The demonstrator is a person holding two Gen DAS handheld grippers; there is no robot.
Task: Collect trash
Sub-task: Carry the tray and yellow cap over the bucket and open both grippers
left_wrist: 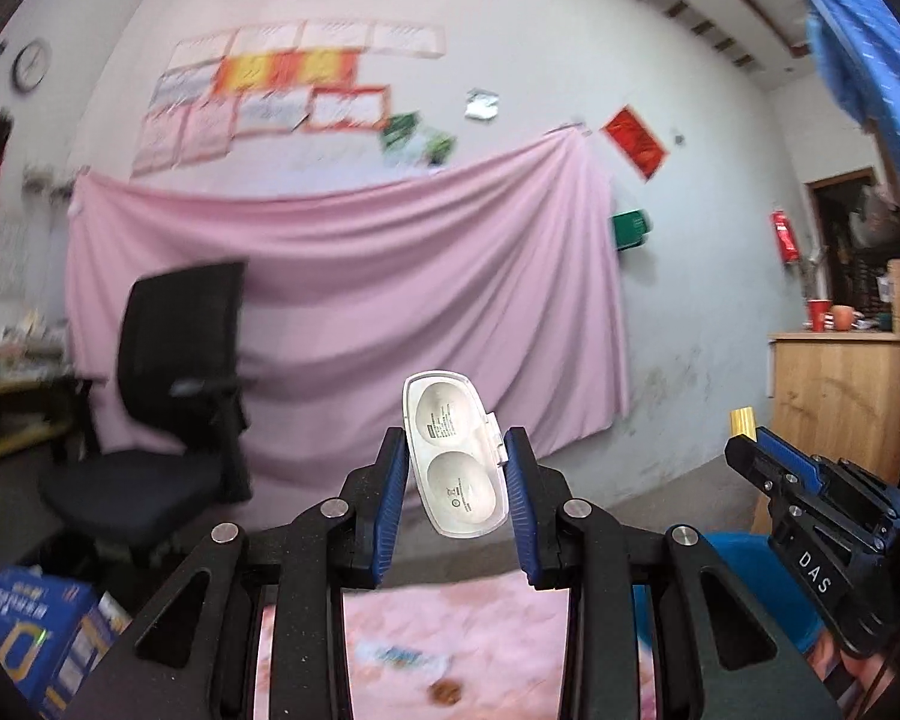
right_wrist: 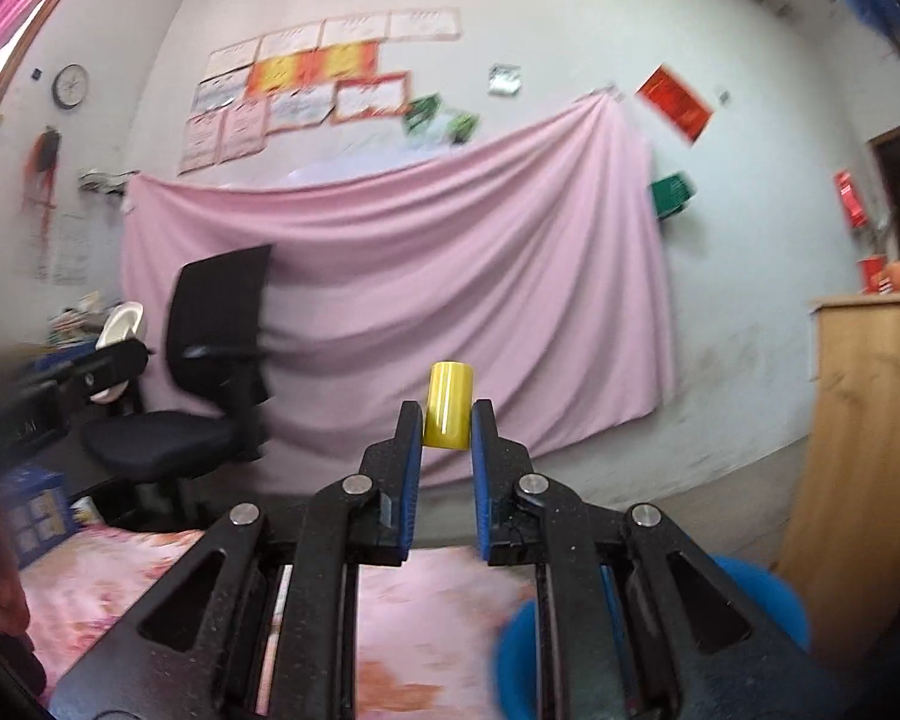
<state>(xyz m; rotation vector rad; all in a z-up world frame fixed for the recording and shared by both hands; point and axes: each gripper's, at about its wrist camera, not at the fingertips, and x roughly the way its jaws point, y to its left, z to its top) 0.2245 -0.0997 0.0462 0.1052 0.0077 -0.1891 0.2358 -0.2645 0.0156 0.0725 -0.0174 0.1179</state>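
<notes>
- My left gripper (left_wrist: 456, 462) is squeezed on a white plastic case (left_wrist: 455, 457), one blue pad on each side of it
- The case stands up tall and leans a bit toward 11 o'clock, and I can see two round dips in its face
- My right gripper (right_wrist: 447, 420) is clamped on a little yellow tube (right_wrist: 448, 405), which stands upright between the two blue pads
- The top of the tube sticks out above my fingertips
- In my left camera the right gripper (left_wrist: 744, 429) shows at 4 o'clock, with the yellow tube (left_wrist: 742, 420) at its tip
- In my right camera the left gripper (right_wrist: 114, 360) shows at 9 o'clock, with the white case (right_wrist: 120, 327) in it
- Both grippers are up in the air, above a pink flowery cloth (left_wrist: 450, 642)
- A small brown bit (left_wrist: 445, 691) lies on that cloth at 6 o'clock in my left camera
- A blue bin (right_wrist: 750, 594) sits at 5 o'clock in my right camera, mostly behind my gripper
- A big pink sheet (right_wrist: 426, 276) hangs on the wall straight ahead
- A black chair (right_wrist: 210, 372) stands at 9 o'clock, in front of the sheet
- A wooden cabinet (right_wrist: 870, 420) is at 3 o'clock, with a red cup (right_wrist: 870, 273) on top
- A round clock (right_wrist: 69, 86) hangs at 10 o'clock
</notes>
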